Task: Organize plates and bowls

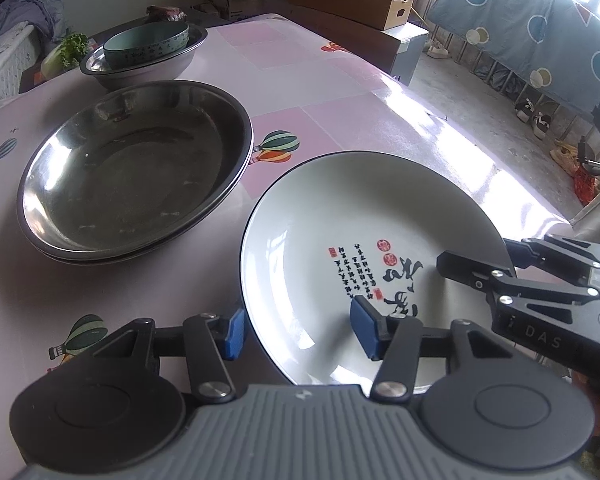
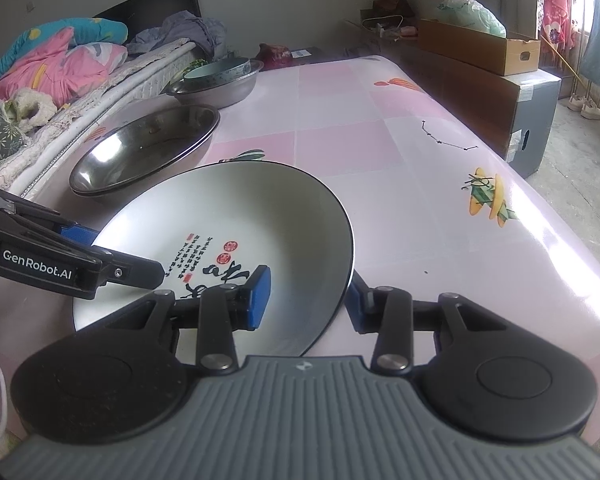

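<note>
Straddling opposite rims of the white plate (image 1: 340,248), both grippers sit at what I judge to be the pick-up step. Taking the plate as landmark: it lies on the pink table (image 1: 340,92), apparently flat, nearest of all the dishes, its hollow facing up. The stacked steel plates (image 1: 136,168) lie just beside it, further back, and beyond those stands the steel basin (image 1: 148,68) with a teal bowl (image 1: 146,46) inside.

Being round, the plate has no long axis — only its printed writing gives it a direction, and that reads upside down in the left wrist view.

The left gripper (image 1: 298,328) has its jaws apart, one pad outside the near rim and one over the plate's face. The right gripper (image 2: 310,298) brackets the opposite rim, jaws narrower; whether its pads actually press I cannot tell.

Next, probably, both must close on the rim, then lift level toward the steel stack.
</note>
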Demonstrator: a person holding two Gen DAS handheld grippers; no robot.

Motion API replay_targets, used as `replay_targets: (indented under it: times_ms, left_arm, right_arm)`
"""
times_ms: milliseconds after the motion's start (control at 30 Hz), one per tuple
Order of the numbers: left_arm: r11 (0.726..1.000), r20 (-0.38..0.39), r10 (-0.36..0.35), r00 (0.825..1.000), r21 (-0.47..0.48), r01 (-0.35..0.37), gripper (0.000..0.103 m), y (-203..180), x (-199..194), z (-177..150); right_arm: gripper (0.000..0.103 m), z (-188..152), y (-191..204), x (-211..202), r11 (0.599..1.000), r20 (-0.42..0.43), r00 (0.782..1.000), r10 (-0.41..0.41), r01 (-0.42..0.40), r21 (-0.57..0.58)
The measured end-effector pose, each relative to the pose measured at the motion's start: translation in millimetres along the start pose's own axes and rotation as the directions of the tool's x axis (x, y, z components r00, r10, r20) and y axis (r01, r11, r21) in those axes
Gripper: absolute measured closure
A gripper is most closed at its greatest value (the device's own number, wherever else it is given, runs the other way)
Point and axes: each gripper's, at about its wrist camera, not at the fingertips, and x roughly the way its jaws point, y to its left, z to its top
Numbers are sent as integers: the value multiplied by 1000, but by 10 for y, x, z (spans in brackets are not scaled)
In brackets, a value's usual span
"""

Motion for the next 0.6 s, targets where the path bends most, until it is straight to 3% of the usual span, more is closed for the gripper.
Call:
replay_targets:
  times_ms: [600]
  left_arm:
    - [1000,-25,4,1000,10,-4,46,-39,0,0]
  right_arm:
    - [64,20,10,46,999,17,1000,-14,15,-37]
